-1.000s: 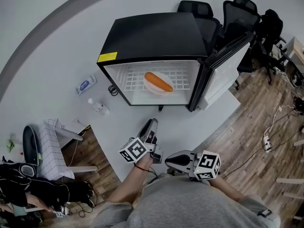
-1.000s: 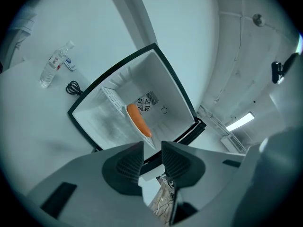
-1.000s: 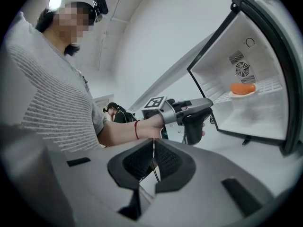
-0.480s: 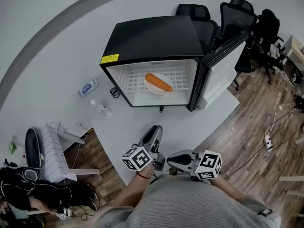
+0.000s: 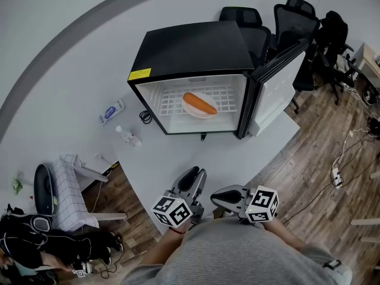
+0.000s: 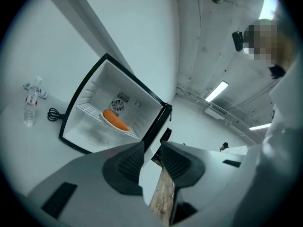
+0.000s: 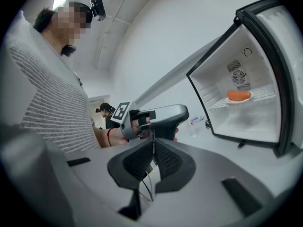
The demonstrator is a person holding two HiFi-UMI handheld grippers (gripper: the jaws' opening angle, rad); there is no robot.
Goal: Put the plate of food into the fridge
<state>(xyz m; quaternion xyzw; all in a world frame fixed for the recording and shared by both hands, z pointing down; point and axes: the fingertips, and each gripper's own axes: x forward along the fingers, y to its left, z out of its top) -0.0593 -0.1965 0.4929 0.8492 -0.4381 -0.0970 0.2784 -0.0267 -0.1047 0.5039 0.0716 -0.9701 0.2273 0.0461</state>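
Left gripper jaws: The left gripper point(image 6: 150, 148) had its jaws a little apart and nothing between them. Only the table edge and the wooden floor point(image 6: 161, 197) showed through the gap.
Right gripper jaws: The right gripper point(image 7: 152, 150) had its pads pressed together, and it gripped nothing.
Position of both: Both were held low and close to the person's body, above the near edge of the white table point(image 5: 160, 159). The left one was just beside the right one.
What changed: One second before, the left gripper was stretched further forward, toward the fridge. It had since come back to the body, while the right gripper hardly moved.
Plate: The plate point(image 5: 193, 112) was well ahead of both grippers. It rested on the wire shelf point(image 5: 166, 100) inside the black fridge point(image 5: 190, 49), with a long orange piece of food point(image 5: 199, 103) on it. It kept the same place in all three head views.
Door: The fridge door point(image 5: 276, 91) stood wide open, ahead and to the right of the right gripper.
Meaning for the task: In my judgement the placing was finished, because the plate was inside and no jaw touched it. The pulling back looked like the end of that step. Only the closing of the door could remain, and the task sentence does not ask for it.
Farther things: A water bottle point(image 5: 126, 136), a coiled black cable point(image 5: 144, 116) and a flat blue-and-white packet point(image 5: 111, 110) lay ahead and to the left of the left gripper, near the left side of the fridge. Office chairs point(image 5: 297, 10) stood behind the door.
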